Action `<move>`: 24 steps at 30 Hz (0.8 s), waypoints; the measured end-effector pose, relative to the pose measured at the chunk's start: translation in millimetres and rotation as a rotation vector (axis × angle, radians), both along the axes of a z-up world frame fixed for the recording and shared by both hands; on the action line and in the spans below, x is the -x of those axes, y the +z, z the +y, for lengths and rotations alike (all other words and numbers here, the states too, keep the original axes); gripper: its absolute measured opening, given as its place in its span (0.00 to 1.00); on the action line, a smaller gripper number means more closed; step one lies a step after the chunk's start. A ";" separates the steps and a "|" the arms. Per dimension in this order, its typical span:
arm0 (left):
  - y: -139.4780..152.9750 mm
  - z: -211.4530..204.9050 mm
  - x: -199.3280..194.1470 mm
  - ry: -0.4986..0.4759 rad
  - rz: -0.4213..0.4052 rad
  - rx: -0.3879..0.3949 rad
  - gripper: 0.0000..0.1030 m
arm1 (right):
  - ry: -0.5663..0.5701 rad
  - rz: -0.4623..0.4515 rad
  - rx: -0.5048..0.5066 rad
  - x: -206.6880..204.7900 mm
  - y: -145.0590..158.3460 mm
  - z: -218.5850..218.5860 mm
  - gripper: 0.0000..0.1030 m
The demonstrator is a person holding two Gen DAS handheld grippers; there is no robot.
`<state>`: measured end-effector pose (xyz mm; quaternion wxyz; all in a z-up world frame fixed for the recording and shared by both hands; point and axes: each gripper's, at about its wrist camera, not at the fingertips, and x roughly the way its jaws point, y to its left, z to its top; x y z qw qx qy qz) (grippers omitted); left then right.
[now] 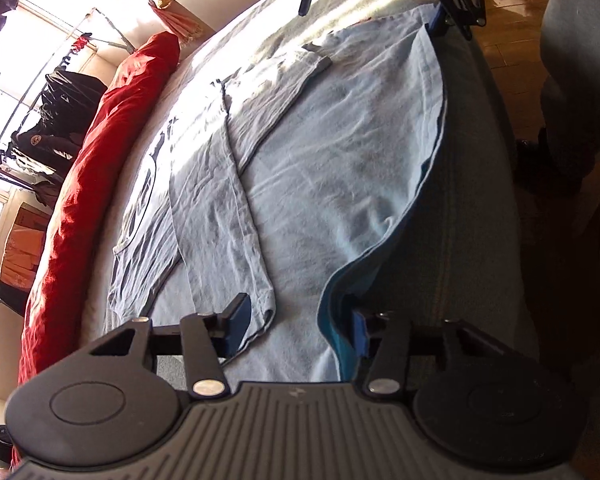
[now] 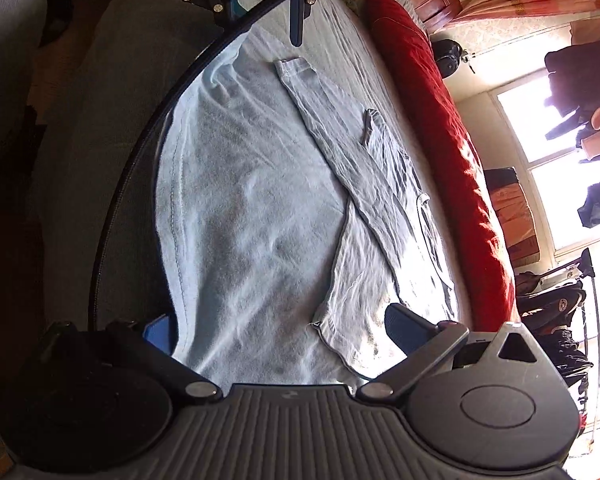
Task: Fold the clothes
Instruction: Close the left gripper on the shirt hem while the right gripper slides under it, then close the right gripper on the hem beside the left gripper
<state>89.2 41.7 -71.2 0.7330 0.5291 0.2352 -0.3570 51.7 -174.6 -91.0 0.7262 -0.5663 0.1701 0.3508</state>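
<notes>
A pale blue long-sleeved shirt [image 1: 340, 160] [image 2: 252, 220] lies flat on the bed with both sleeves folded across its body. One sleeve's cuff [image 1: 260, 312] rests beside the left gripper's inner finger. My left gripper [image 1: 296, 326] straddles the shirt's near edge, jaws apart, with cloth lying between the pads and the hem curled up to show its teal inside. At the shirt's opposite end my right gripper [image 2: 282, 328] stands wide open over the edge, the other sleeve [image 2: 352, 280] between its fingers. Each gripper shows at the top of the other's view [image 1: 374, 6] [image 2: 260, 16].
A red duvet [image 1: 100, 160] [image 2: 440, 140] runs along the far side of the bed. Grey bedding [image 1: 480, 200] borders the shirt on the near side, then wooden floor [image 1: 512, 20] and a person's grey-clad leg [image 1: 580, 80]. A clothes rack [image 1: 52, 120] stands by the window. A black cable [image 2: 140, 140] arcs across the right wrist view.
</notes>
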 end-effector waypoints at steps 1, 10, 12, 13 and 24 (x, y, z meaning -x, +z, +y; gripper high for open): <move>1.2 0.7 0.9 -0.003 0.012 -0.002 0.32 | 0.013 0.011 -0.003 1.0 1.1 -0.5 1.00; 7.9 1.7 4.0 -0.008 0.058 -0.006 0.14 | 0.123 0.091 -0.122 8.3 14.2 27.9 1.00; 7.7 2.1 4.2 -0.006 0.058 -0.007 0.15 | 0.148 0.087 -0.156 8.0 12.8 43.2 1.00; 7.7 2.1 4.4 -0.006 0.056 -0.007 0.15 | 0.163 0.080 -0.178 6.8 12.2 51.8 1.00; 10.4 6.3 10.3 -0.008 0.054 0.000 0.21 | 0.221 0.059 -0.247 -13.8 5.3 115.0 1.00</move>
